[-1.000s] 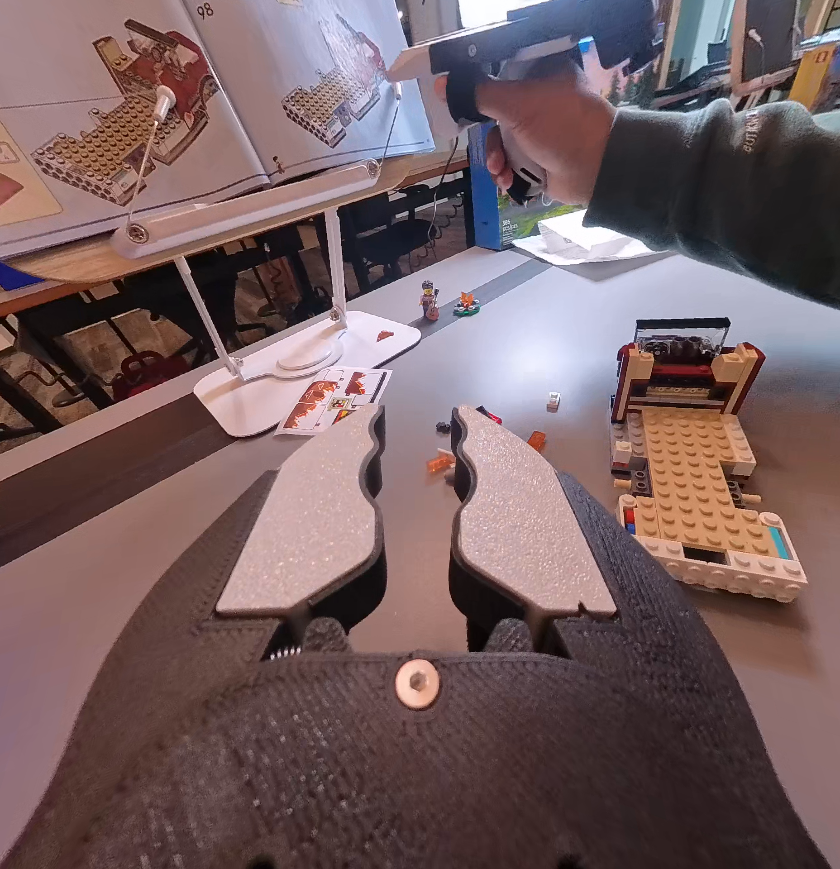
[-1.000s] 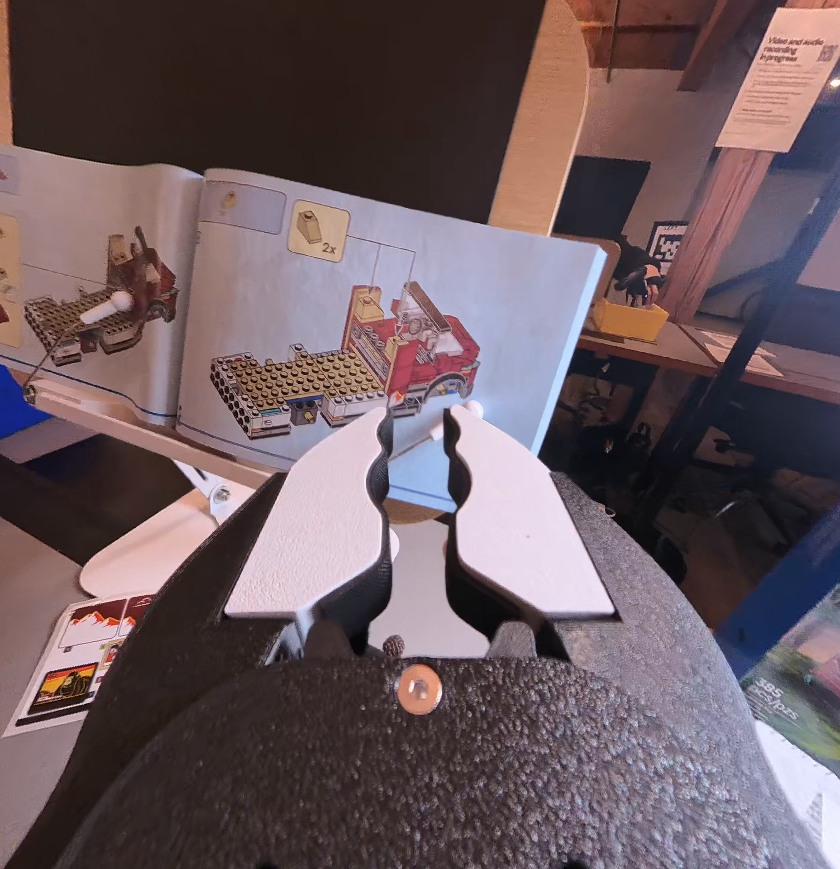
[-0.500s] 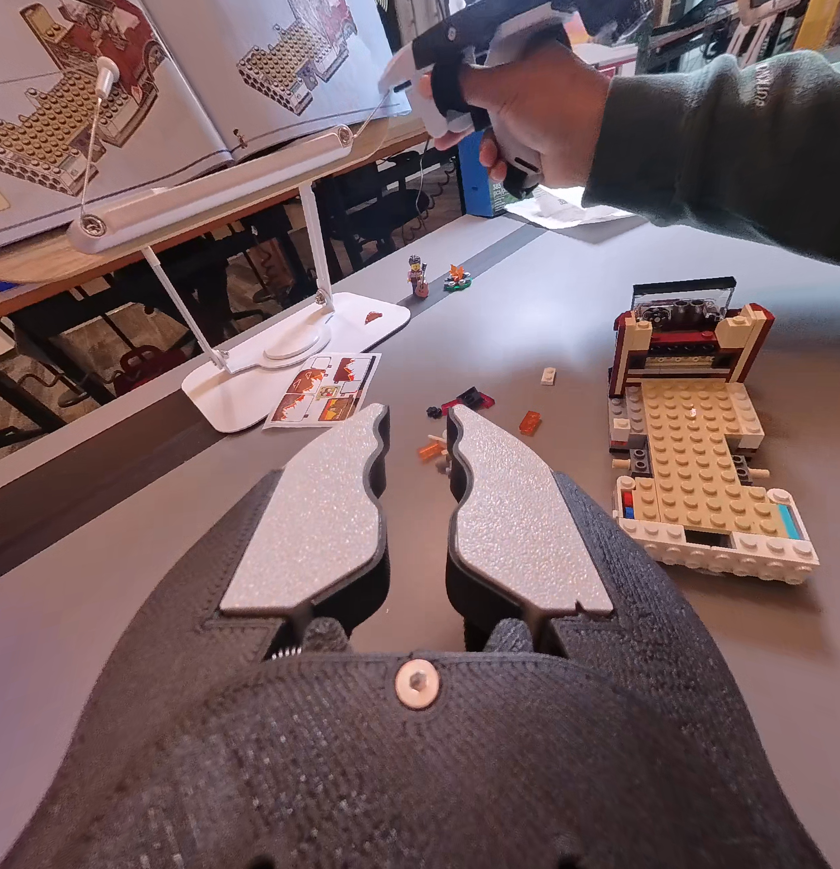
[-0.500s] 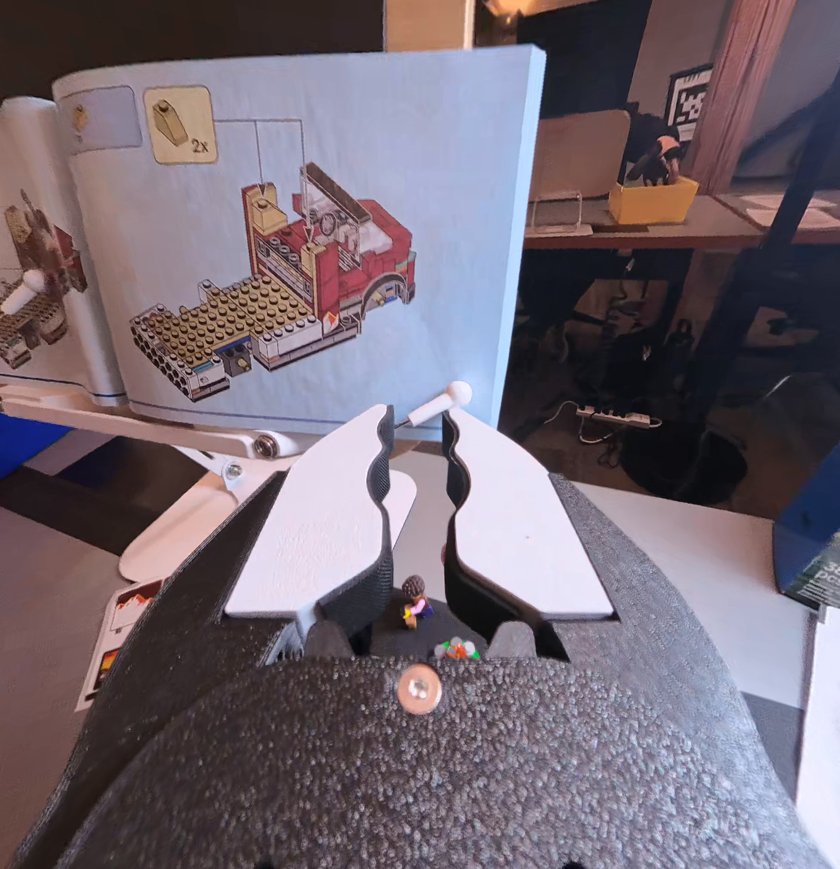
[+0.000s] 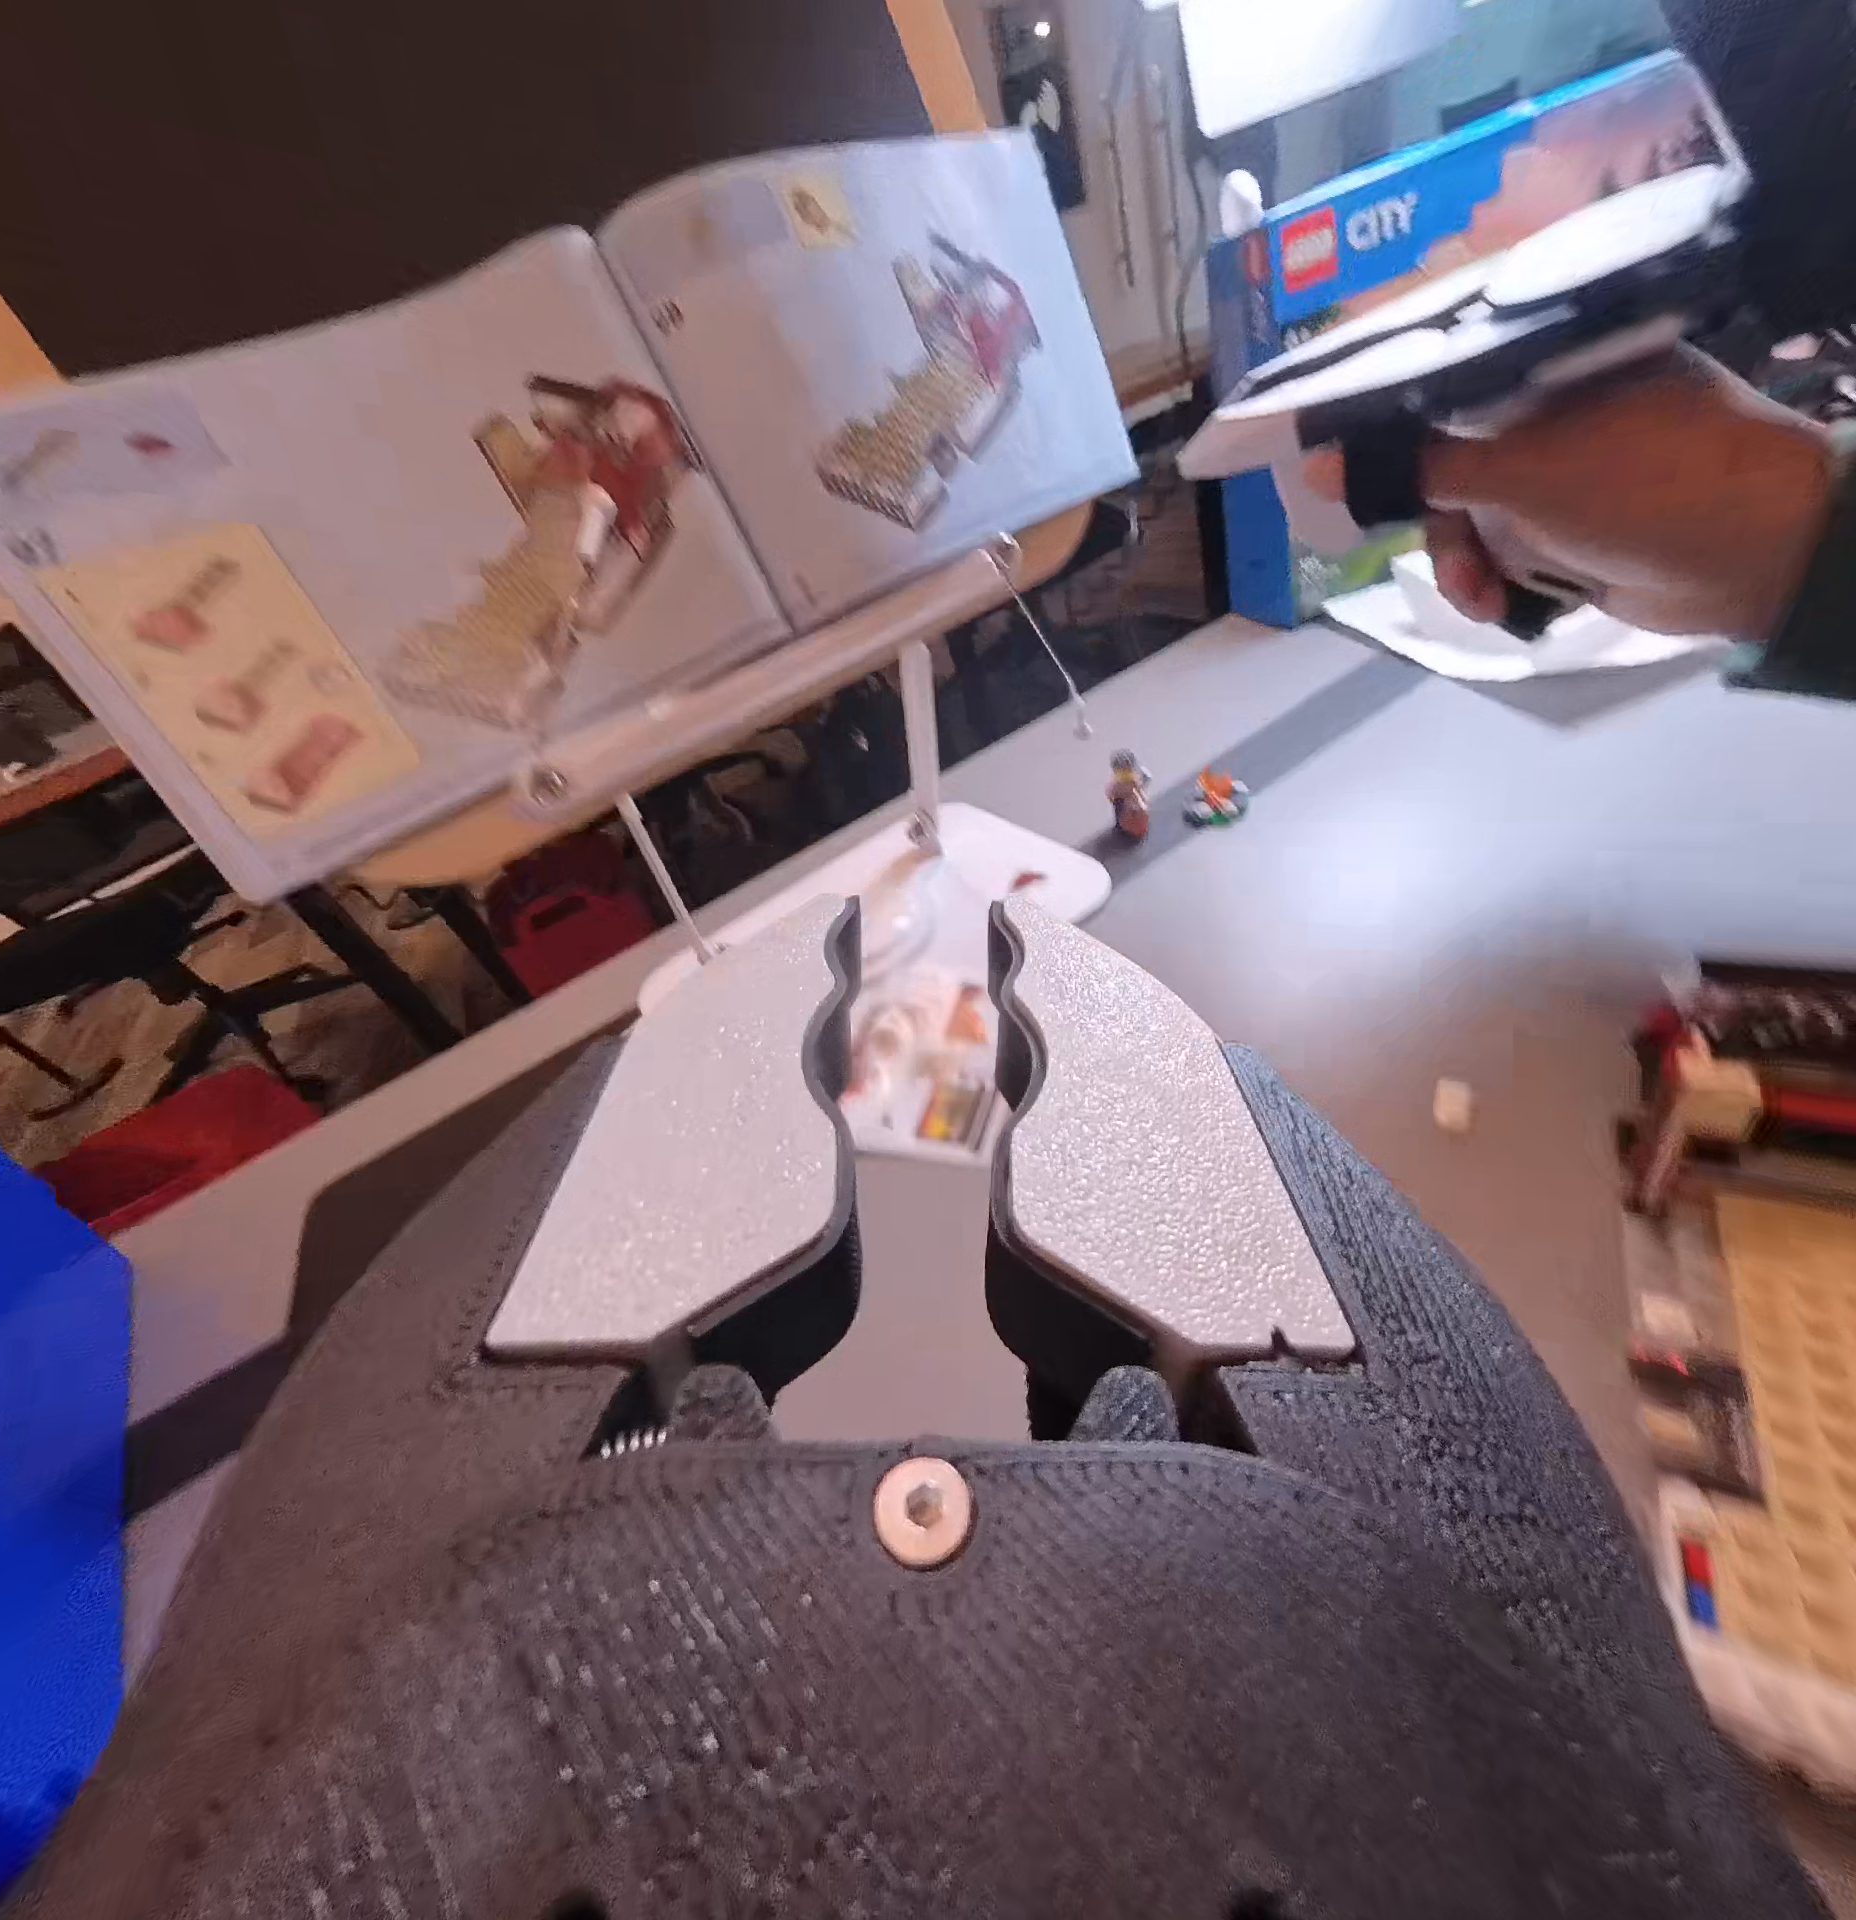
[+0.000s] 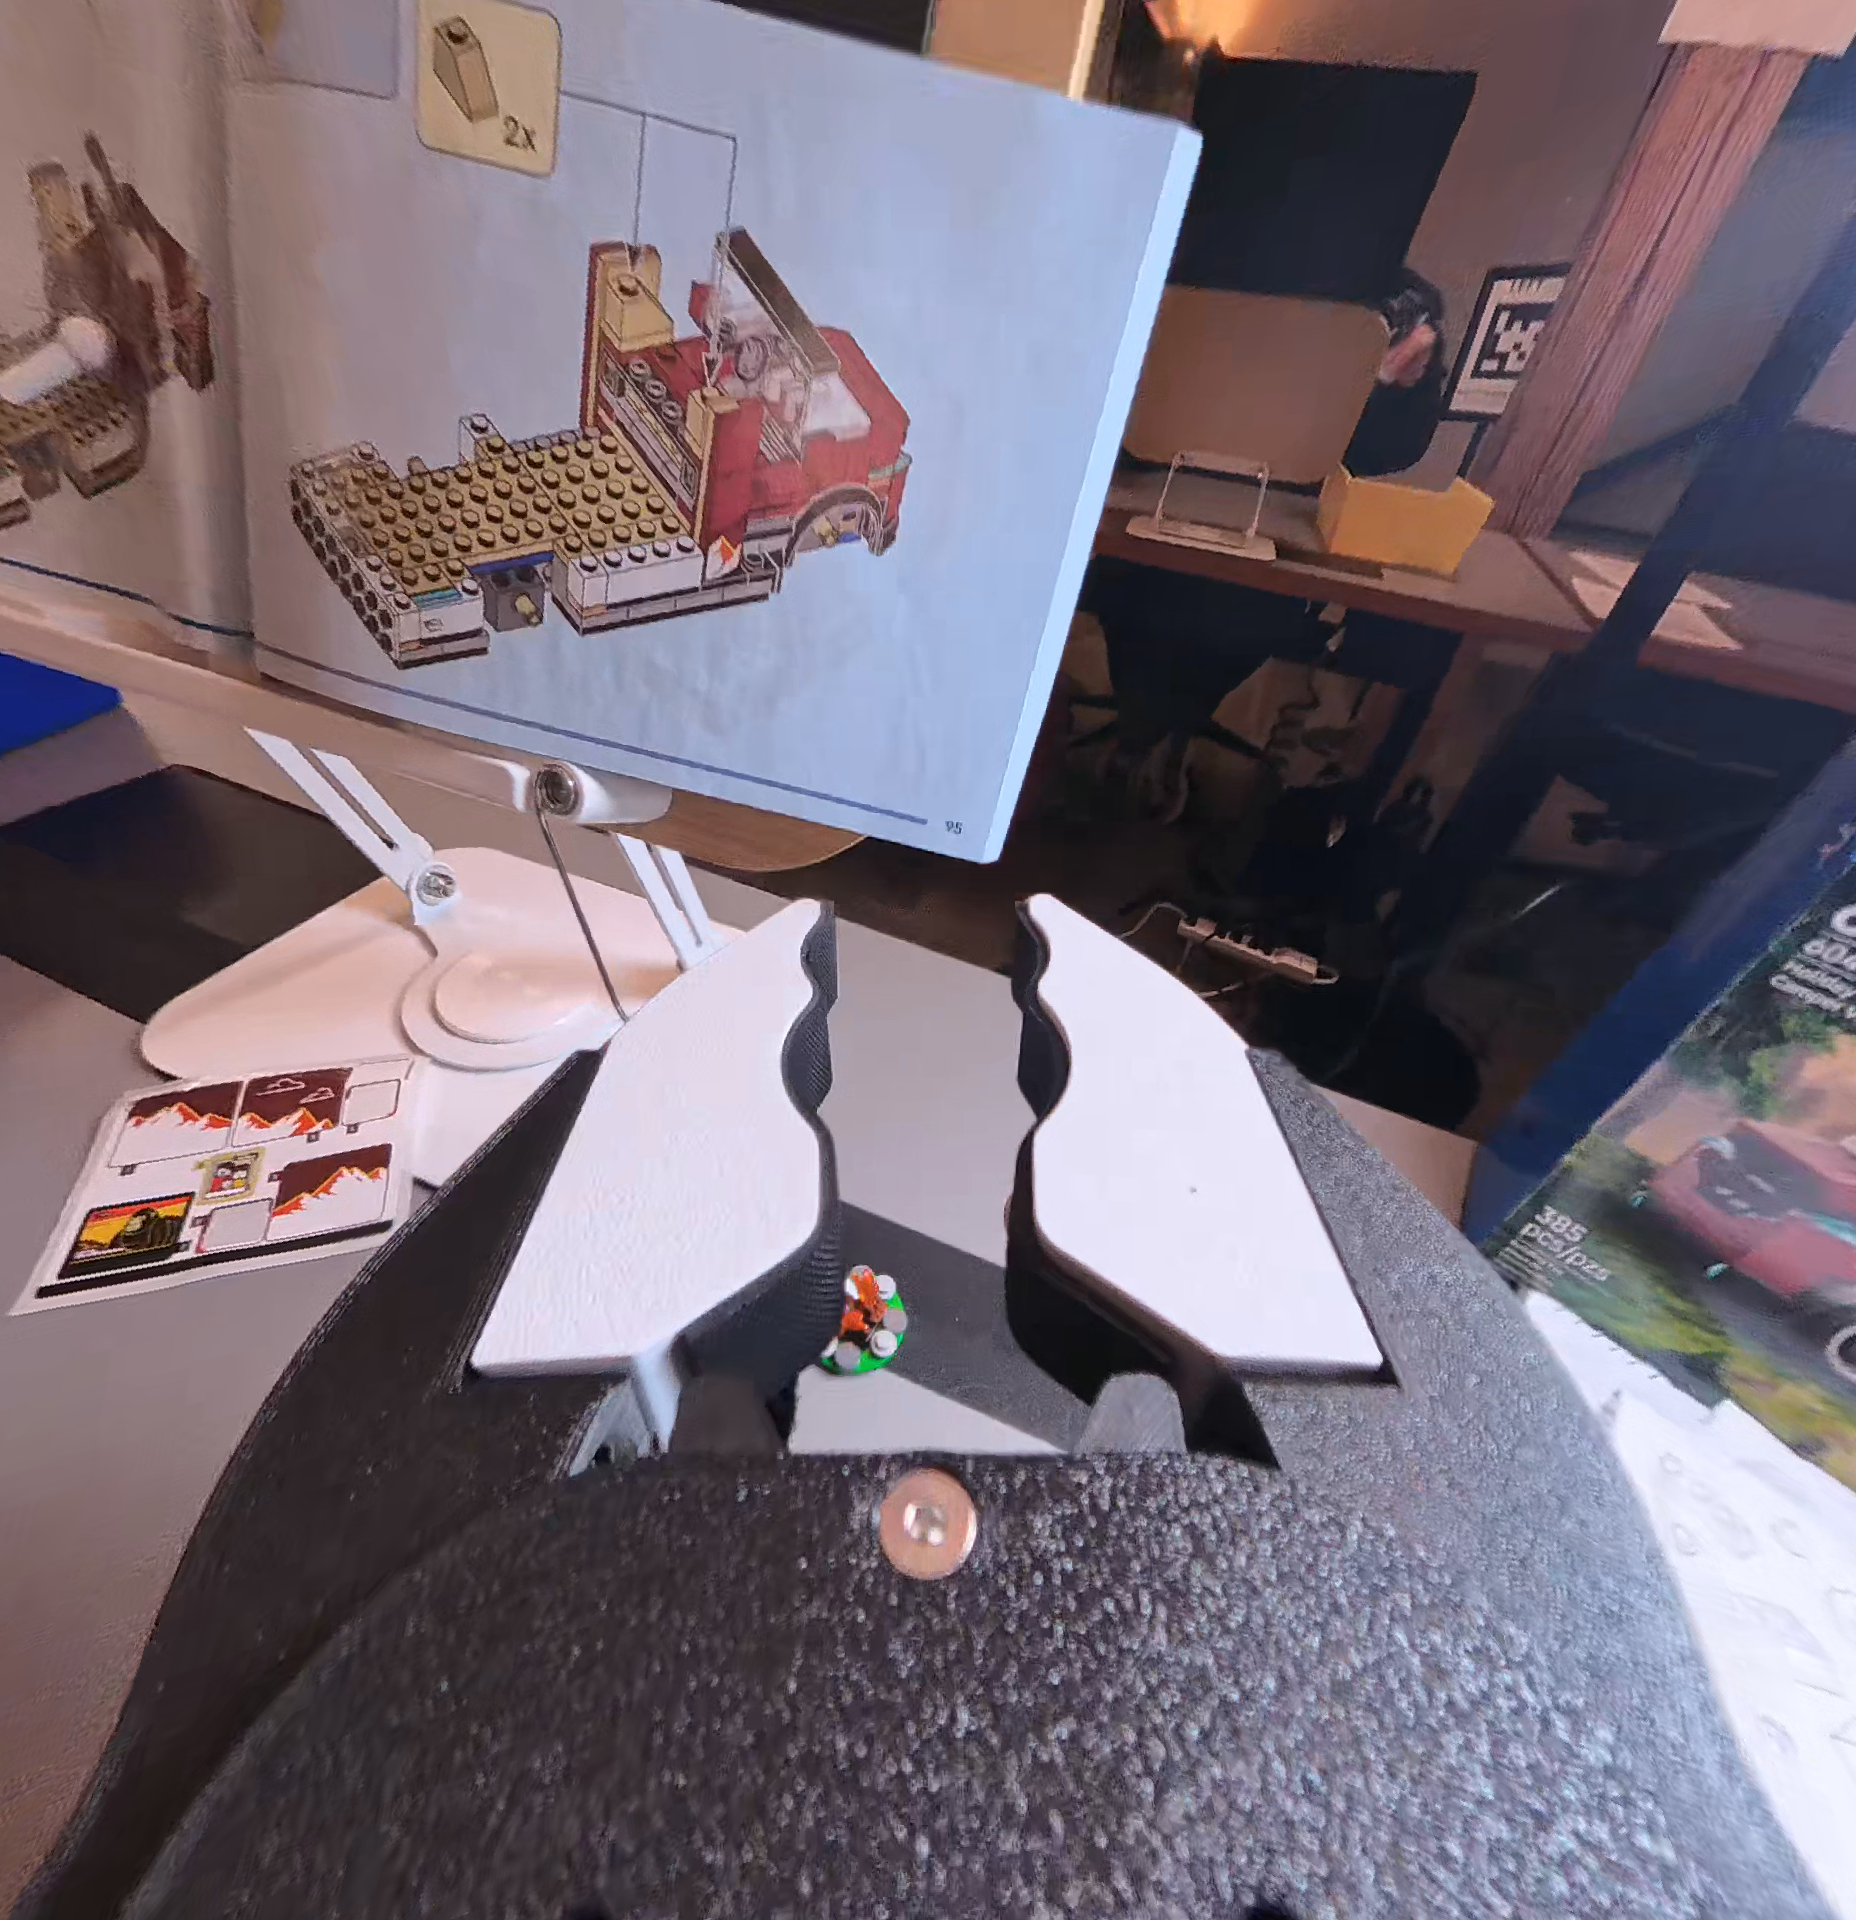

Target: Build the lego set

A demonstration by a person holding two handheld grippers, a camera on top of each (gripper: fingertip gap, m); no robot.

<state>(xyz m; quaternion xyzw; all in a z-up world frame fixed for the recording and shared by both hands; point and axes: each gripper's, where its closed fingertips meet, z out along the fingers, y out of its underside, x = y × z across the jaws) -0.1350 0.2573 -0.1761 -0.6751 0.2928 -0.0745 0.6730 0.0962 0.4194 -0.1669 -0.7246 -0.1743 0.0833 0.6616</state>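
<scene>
Set box: a blue cardboard box with a printed red truck is seen at the right edge of the right wrist view; its contents cannot be told.
Left tool: held above the grey surface at frame centre; the jaws are parted by a narrow gap, nothing is held or touched.
Right tool: parted somewhat wider, empty; in the left wrist view it is seen at upper right, gripped by a hand.
Fingers: flat pale textured plates with wavy inner edges are set on rough black printed bodies.
Truck build: the studded tan bed with a dark red cab is seen blurred at the right edge of the left wrist view, resting on the surface.
Instruction booklet: propped open on a white metal stand, upper left of both views.
Sticker sheet: laid flat beside the stand's base.
Small pieces: a minifigure and a green-based orange piece stand near each other; a white brick lies apart.
</scene>
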